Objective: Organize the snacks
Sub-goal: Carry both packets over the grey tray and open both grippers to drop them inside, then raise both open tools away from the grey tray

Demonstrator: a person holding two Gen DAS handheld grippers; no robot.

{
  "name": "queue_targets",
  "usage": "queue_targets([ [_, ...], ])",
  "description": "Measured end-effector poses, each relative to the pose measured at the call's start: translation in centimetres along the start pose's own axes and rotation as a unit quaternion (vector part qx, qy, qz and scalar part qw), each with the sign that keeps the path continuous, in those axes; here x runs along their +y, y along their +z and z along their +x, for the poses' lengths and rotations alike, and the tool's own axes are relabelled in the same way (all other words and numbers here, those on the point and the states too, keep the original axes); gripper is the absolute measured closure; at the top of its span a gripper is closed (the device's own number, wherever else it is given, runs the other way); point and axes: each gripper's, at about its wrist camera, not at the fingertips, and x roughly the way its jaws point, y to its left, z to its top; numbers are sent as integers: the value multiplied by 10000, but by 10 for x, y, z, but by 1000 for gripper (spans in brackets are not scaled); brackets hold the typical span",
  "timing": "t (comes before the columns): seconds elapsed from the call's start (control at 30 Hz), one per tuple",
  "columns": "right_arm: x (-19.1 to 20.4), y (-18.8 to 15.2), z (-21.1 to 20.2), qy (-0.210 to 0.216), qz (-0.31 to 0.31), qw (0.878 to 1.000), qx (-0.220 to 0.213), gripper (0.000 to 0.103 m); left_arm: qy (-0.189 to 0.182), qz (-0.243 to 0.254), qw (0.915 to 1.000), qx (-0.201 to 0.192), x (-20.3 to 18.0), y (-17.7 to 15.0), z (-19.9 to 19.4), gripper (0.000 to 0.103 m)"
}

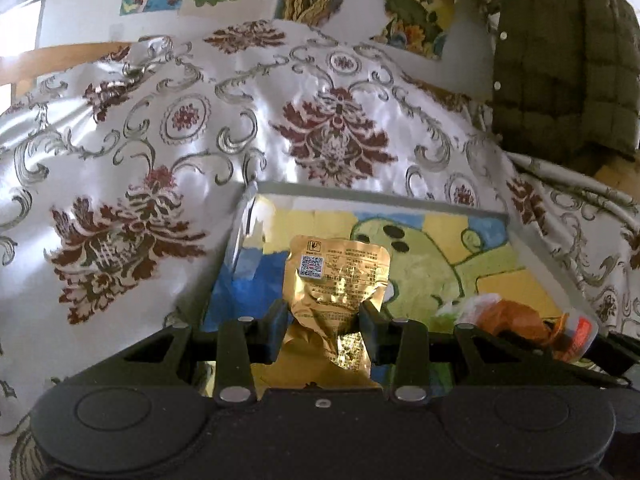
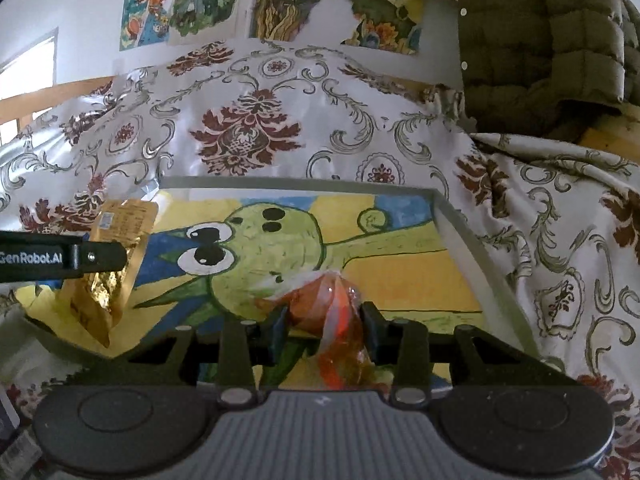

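Observation:
My left gripper (image 1: 323, 314) is shut on a gold foil snack packet (image 1: 338, 276) and holds it over a shallow tray (image 1: 372, 193) with a green cartoon frog painted inside. My right gripper (image 2: 323, 314) is shut on an orange snack in clear wrap (image 2: 336, 320), also above the tray (image 2: 460, 224). In the right wrist view the left gripper (image 2: 100, 258) enters from the left with the gold packet (image 2: 116, 240) hanging over the tray's left side. In the left wrist view the orange snack (image 1: 516, 320) shows at lower right.
The tray rests on a white cloth with dark red floral patterns (image 1: 160, 140). An olive puffer jacket (image 1: 560, 60) hangs at the right. Cartoon posters (image 2: 280, 4) cover the wall behind.

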Motion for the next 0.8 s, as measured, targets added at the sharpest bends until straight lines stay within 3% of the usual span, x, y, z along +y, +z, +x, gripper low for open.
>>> queue_targets([
  [0.27, 2, 2, -3, -5, -71, 9999, 103, 48, -29, 0, 9998, 200, -5, -4, 2, 61],
  [0.4, -4, 6, -9, -34, 27, 9999, 93, 39, -64, -69, 9998, 201, -6, -2, -6, 45],
  [0.57, -17, 16, -31, -34, 328, 9994, -67, 18, -11, -135, 9999, 27, -7, 5, -30, 25],
  [0.7, -28, 25, -56, -88, 545, 9982, -245, 10, 117, -148, 9997, -158, -7, 11, -57, 3],
  [0.8, -34, 29, -78, -180, 678, 9966, -423, 1, 149, -132, 9995, -239, -6, 13, -76, 2],
])
